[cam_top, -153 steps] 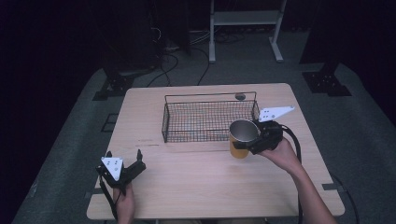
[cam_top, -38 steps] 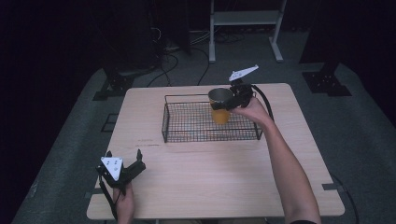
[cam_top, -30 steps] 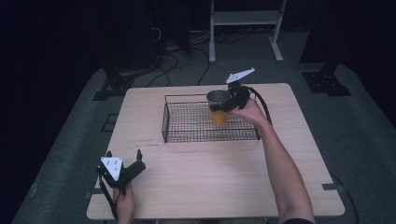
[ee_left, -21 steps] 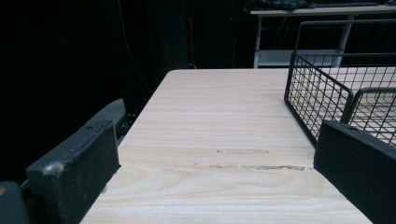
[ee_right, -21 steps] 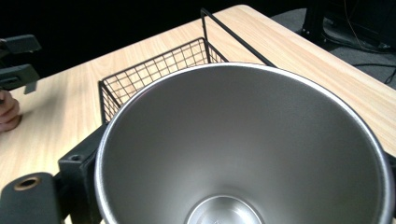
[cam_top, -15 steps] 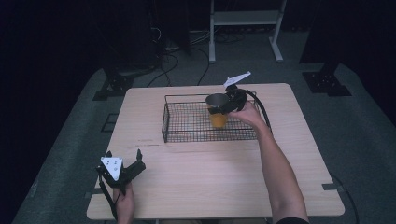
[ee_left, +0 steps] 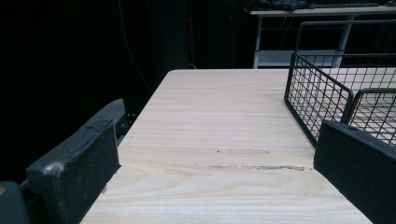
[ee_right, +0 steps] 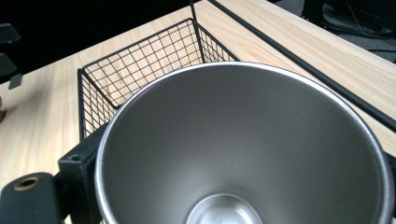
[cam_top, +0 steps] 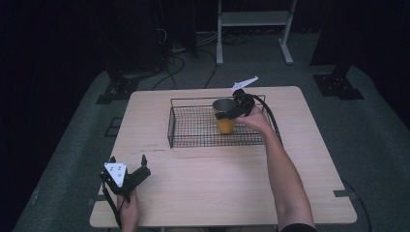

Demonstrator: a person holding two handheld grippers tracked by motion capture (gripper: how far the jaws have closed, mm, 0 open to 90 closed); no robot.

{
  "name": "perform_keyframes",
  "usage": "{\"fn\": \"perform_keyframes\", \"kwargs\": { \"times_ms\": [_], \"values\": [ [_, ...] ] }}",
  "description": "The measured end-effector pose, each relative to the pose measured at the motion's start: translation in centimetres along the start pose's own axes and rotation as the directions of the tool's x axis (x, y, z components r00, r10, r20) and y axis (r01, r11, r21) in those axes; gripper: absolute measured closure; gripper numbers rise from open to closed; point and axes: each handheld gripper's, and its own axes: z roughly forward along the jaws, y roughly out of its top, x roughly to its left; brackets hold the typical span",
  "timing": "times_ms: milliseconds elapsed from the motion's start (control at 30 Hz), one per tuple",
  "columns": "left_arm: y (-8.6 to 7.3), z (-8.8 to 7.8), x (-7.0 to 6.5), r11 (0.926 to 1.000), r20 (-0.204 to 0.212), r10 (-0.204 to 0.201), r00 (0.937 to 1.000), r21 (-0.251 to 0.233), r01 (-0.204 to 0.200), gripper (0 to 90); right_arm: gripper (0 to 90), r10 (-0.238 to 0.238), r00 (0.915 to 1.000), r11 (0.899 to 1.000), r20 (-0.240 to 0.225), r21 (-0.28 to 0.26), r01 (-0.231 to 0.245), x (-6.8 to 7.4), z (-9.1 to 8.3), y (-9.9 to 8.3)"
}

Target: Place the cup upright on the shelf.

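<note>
Jaws of right gripper clamp cup inside basket; left gripper spread.

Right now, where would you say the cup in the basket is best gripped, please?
Probably at the rim, from above: the cup stands upright in the wire basket, mouth open and wider than its base, as the right gripper holds it.

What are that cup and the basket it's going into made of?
The cup looks like brushed steel inside, from its dull grey sheen; its outside is orange, perhaps a coating. The basket seems to be black-coated wire, a thin open grid.
</note>
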Motion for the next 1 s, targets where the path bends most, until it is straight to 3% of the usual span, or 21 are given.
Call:
{"fn": "perform_keyframes", "kwargs": {
  "times_ms": [200,433,1000],
  "values": [
    [0.0,0.0,0.0,1.0000,0.000,0.000,1.0000,0.000,0.000,0.0,8.7,-0.012,0.9994,1.000,0.033,-0.007,0.013,-0.2,0.4,-0.7],
    [0.0,0.0,0.0,1.0000,0.000,0.001,1.0000,0.000,-0.001,0.0,8.7,-0.011,0.9991,1.000,0.041,0.015,0.010,-0.4,0.5,-1.3],
    [0.0,0.0,0.0,1.0000,0.000,0.001,1.0000,0.001,-0.001,0.0,8.4,-0.079,0.9936,0.995,0.081,0.059,0.074,0.5,0.8,-1.2]
  ]
}}
